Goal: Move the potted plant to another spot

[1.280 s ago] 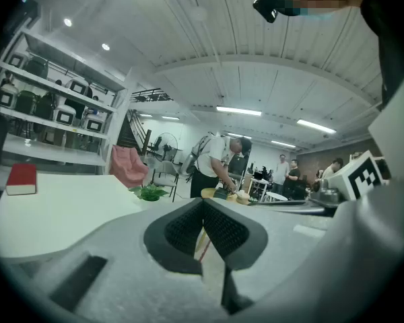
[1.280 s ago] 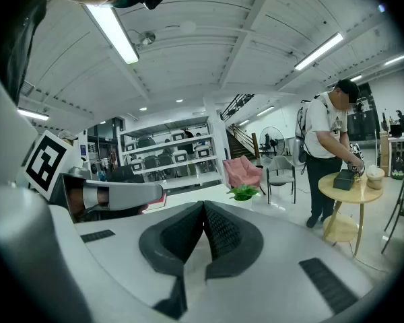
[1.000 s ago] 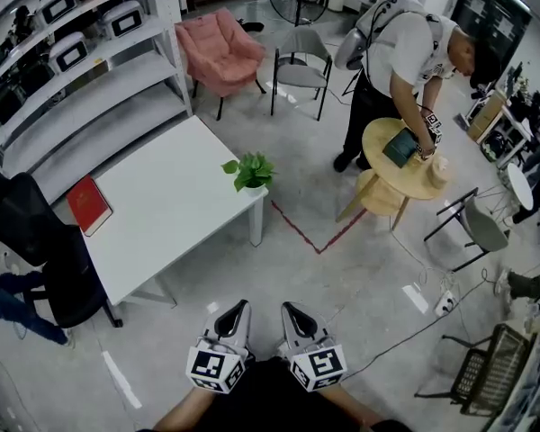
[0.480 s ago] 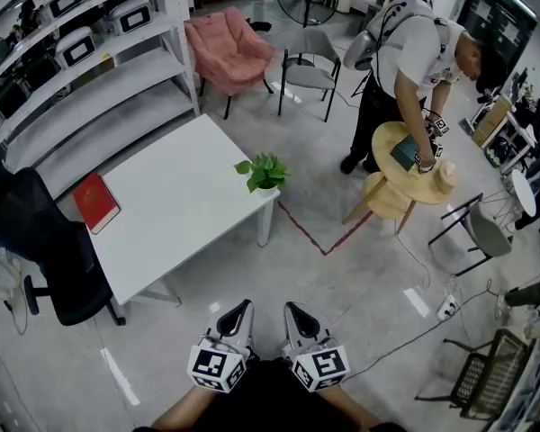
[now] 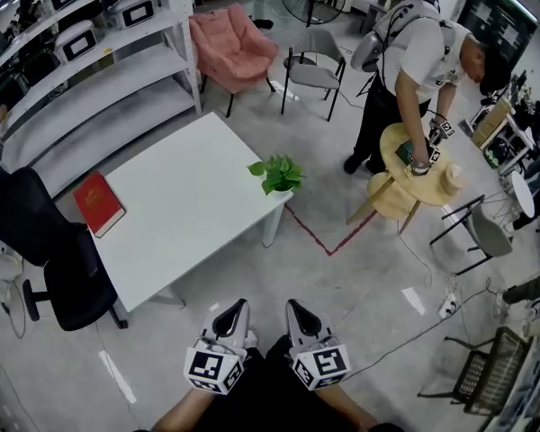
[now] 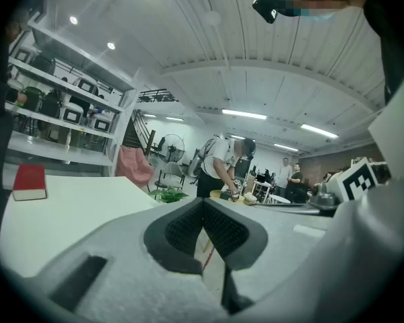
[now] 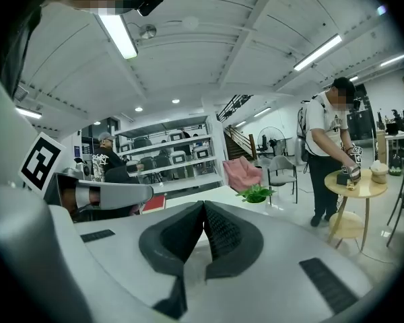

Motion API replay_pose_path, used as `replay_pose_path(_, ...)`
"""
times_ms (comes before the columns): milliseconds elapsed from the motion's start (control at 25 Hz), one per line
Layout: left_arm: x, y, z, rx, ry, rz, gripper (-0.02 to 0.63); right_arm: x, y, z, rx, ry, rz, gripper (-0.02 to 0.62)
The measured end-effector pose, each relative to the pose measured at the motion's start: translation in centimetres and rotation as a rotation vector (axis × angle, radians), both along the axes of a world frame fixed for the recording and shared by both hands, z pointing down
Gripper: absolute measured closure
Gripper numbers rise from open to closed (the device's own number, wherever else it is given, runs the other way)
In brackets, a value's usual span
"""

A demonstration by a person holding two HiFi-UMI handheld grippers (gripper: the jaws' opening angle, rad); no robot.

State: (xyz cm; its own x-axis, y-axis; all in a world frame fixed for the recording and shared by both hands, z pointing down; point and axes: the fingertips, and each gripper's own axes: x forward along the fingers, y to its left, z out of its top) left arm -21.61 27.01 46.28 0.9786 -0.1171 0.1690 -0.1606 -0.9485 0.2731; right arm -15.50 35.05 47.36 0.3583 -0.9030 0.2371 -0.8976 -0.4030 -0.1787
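Approach stage, before any grasp. The left gripper (image 5: 238, 306) and right gripper (image 5: 296, 306) are held side by side low in front of the person; in each gripper view the fingers (image 6: 183, 231) meet tip to tip with nothing between them. Beyond a stretch of bare grey floor (image 5: 360, 304) stands the white counter (image 5: 175, 210). The potted plant (image 5: 276, 175) sits on the counter's right-hand corner, well apart from both grippers, its pot largely hidden under the leaves. The next move probably calls for closing the gap, parting one pair of fingers, and taking the pot below the foliage while keeping it upright. A red book (image 5: 100, 203) lies at the opposite edge beside a black office chair (image 5: 58, 259), leaving most of the top free. Red tape (image 5: 328, 237) marks the floor near the plant's corner. Farther off are white shelving (image 5: 99, 70), a pink armchair (image 5: 229, 48), a grey chair (image 5: 315, 61), and a person (image 5: 414, 57) bent over a round wooden table (image 5: 414, 169).
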Motion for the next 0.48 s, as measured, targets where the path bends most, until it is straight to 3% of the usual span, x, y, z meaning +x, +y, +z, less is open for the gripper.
replay_pose_path(280, -0.4, -2.9, 0.3, -0.028, -0.001, 0.004, 0.589, -0.2, -2.6, 1.1, -0.041, 0.004, -0.011, 0.584)
replay_pose_path(480, 1.0, -5.0, 1.6, -0.030, -0.023, -0.005, 0.589, 1.9, -4.7, 2.1, -0.049, -0.005, -0.003, 0.583)
